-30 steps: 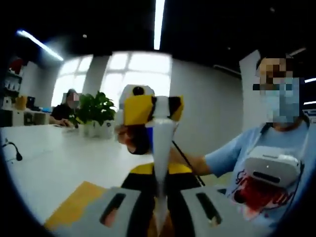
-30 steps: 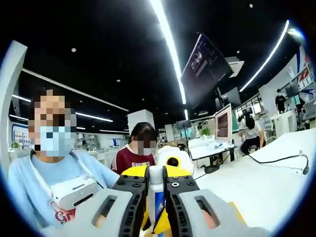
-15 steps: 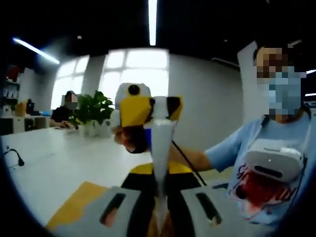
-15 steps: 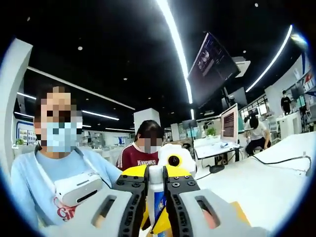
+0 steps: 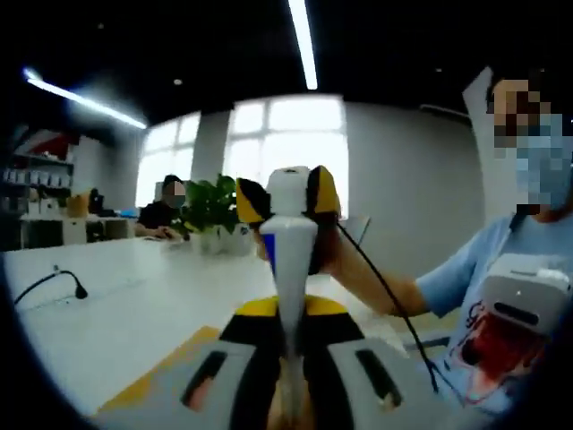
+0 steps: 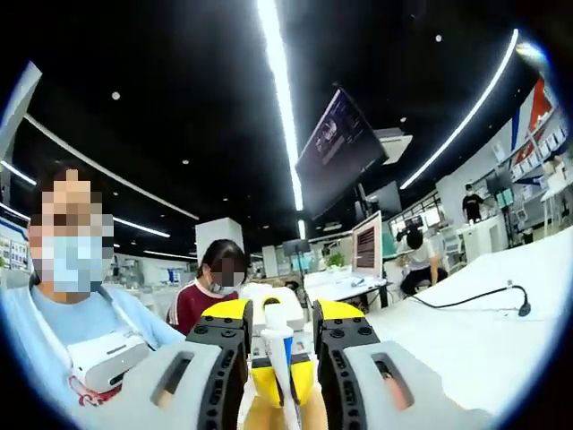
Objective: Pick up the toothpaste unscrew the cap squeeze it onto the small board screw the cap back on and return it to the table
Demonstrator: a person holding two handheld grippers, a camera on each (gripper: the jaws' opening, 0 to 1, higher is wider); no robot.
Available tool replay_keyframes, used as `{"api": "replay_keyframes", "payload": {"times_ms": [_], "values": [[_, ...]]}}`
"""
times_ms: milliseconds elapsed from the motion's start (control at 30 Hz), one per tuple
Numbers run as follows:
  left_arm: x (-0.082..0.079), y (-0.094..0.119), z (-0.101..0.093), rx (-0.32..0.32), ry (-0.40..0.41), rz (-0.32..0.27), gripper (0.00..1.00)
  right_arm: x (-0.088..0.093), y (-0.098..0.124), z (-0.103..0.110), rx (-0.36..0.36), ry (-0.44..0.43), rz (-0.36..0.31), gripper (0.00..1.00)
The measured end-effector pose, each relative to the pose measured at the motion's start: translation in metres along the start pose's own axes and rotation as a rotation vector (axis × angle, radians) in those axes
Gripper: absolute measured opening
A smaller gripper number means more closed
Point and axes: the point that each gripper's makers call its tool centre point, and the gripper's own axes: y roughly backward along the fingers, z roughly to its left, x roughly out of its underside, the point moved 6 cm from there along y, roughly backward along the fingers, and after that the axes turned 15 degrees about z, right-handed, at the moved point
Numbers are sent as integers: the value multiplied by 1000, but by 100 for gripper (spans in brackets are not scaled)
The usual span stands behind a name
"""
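Left fingers clamping toothpaste, right fingers parted around cap

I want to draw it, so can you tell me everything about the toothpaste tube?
The toothpaste tube is white with a blue patch near its top. It looks like soft plastic, narrow at the bottom and wider toward its white cap. It stands upright in the air. The left gripper pinches its flat lower end. The right gripper has its yellow-and-black jaws on either side of the cap, with a small gap showing in the right gripper view.
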Motion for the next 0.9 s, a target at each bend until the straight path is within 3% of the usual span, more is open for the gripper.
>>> {"api": "replay_keyframes", "payload": {"times_ms": [133, 167, 233, 300, 367, 500, 567, 633, 733, 833, 900], "values": [[-7, 6, -1, -102, 9, -23, 5, 1, -1, 3, 122, 28, 19, 27], [-11, 9, -1, -161, 1, -51, 5, 0, -1, 4, 152, 31, 17, 27], [-16, 14, -3, -264, -50, -43, 5, -3, 1, 5, 273, 78, -2, 25], [-17, 17, -3, -347, -7, -20, 5, -6, 4, 8, 349, 87, -15, 25], [-16, 19, -4, -387, 29, -17, 5, -9, 5, 14, 390, 86, -39, 25], [-13, 21, -3, -457, 115, -22, 5, -8, 6, 18, 517, 81, -28, 24], [-11, 20, -1, -490, 130, -26, 5, -13, 8, 17, 580, 94, -83, 23], [-8, 20, 2, -539, 177, -32, 5, -13, 8, 16, 636, 100, -70, 23], [-8, 17, 4, -553, 245, -63, 5, -14, 1, 16, 724, 129, -30, 23], [-7, 12, 5, -570, 265, -79, 5, -12, -8, 22, 750, 136, -24, 24], [-6, 13, 8, -621, 275, -74, 5, -9, -15, 26, 761, 139, -22, 24]]}}
